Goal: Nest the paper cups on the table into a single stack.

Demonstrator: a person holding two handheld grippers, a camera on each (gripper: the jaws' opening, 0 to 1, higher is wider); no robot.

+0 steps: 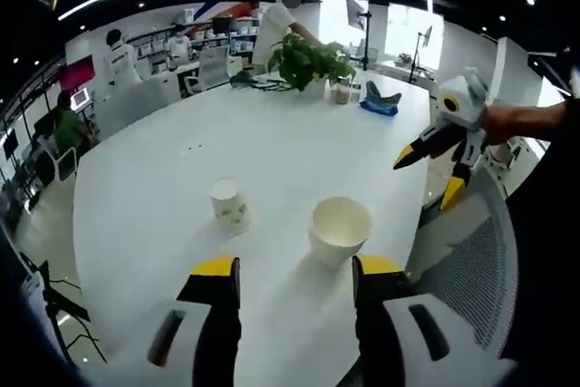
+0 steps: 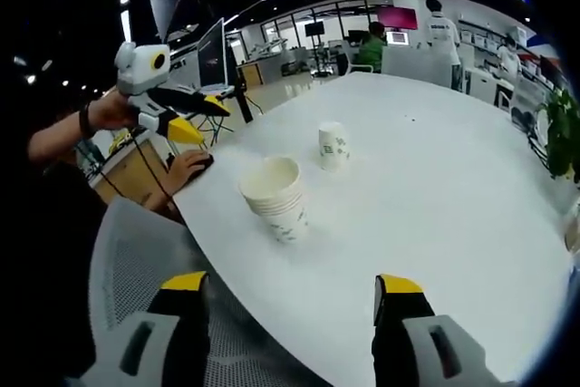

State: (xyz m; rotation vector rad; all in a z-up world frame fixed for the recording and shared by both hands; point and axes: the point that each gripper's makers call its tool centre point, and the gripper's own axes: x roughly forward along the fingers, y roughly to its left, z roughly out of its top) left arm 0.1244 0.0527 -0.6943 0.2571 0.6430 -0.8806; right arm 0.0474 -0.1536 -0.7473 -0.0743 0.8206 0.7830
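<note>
While both tools, left (image 1: 294, 278) and right (image 2: 290, 296), hover spread and empty, the cup stack (image 2: 275, 197) stands upright near an upside-down paper cup (image 2: 333, 145) on the white counter (image 2: 453, 178).

The big round white table (image 1: 272, 133) has lots of bare room in the middle — a gripper could pass there. Near the front edge stand a short stack of white paper cups (image 2: 276, 197) and one upside-down white paper cup (image 2: 333, 145), near each other with a gap between. At the far side a leafy green potted plant (image 1: 308, 61) and a blue cloth (image 1: 378, 104) stand in the way — well apart from the cups.
</note>
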